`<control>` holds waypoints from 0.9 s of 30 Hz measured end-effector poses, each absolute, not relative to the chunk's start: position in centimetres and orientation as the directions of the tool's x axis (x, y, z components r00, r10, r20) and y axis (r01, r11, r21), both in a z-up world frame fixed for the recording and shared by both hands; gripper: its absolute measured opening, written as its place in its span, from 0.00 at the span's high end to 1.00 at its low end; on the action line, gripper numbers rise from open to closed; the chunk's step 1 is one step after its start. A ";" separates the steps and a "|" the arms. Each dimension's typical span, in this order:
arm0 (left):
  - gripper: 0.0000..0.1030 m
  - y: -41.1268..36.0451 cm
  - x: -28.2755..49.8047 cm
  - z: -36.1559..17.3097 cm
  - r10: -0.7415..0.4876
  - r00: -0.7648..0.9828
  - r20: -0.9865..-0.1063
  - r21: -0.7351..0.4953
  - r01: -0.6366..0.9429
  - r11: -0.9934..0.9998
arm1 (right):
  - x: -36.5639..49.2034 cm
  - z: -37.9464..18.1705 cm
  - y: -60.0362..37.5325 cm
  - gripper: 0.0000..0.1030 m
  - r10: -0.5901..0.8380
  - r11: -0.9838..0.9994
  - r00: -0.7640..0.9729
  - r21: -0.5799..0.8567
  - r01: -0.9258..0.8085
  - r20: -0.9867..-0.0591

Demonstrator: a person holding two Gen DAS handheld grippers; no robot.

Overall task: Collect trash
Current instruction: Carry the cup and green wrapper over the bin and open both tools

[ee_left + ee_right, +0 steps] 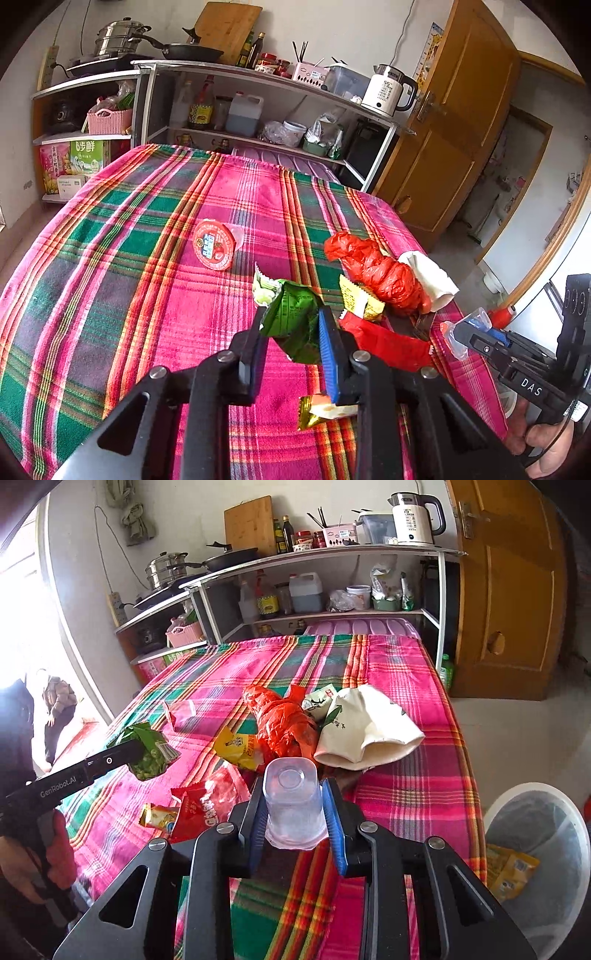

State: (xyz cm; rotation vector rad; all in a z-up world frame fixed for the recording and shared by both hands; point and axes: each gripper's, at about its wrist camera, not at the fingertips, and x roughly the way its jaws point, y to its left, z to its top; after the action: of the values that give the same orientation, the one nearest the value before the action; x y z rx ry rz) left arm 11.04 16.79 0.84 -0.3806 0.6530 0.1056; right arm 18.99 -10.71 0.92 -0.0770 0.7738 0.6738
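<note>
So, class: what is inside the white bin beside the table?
Inside the white bin, a grey liner holds yellow snack wrappers. Its bottom and near side are out of sight, cut off by the right gripper's frame and the picture edge.

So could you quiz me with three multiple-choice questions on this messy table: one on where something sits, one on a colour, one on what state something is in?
1. Where is the bin?
A. On the shelf
B. On the floor beside the table
C. Under the kettle

2. What colour is the wrapper in the left gripper?
A. Green
B. Blue
C. White

3. What is the right gripper doing?
A. Hanging open, nothing in it
B. Closed on a clear plastic cup
C. Closed on a red bag

Answers: B, it stands low by the table's right edge; A, green foil shows between the pads; B, both pads press the cup's sides.
</note>
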 end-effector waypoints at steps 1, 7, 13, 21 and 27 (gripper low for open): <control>0.73 16.5 10.8 1.2 -0.025 0.797 -0.604 -0.310 -0.206 0.928 | 18.6 1.2 -11.2 0.70 0.534 0.792 0.527 0.174 -0.585 -0.661; 0.73 13.8 9.9 3.2 -0.051 0.825 -0.563 -0.297 -0.144 0.944 | 16.6 2.7 -14.4 0.70 0.535 0.808 0.566 0.183 -0.560 -0.627; 0.73 10.2 9.8 4.1 -0.112 0.831 -0.545 -0.290 -0.061 0.955 | 15.2 3.8 -18.2 0.70 0.516 0.832 0.607 0.186 -0.523 -0.604; 0.73 5.3 10.3 4.8 -0.201 0.824 -0.530 -0.284 0.050 0.957 | 14.1 4.8 -22.8 0.70 0.470 0.871 0.662 0.186 -0.455 -0.583; 0.73 2.4 11.0 5.0 -0.256 0.809 -0.529 -0.277 0.121 0.953 | 13.9 4.8 -25.4 0.70 0.434 0.895 0.692 0.188 -0.405 -0.577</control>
State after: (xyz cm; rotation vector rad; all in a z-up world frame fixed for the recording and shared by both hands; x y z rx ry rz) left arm 11.05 2.39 5.02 -0.2363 0.5965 -0.2036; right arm 13.85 -25.42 4.85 0.0468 0.6569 0.4691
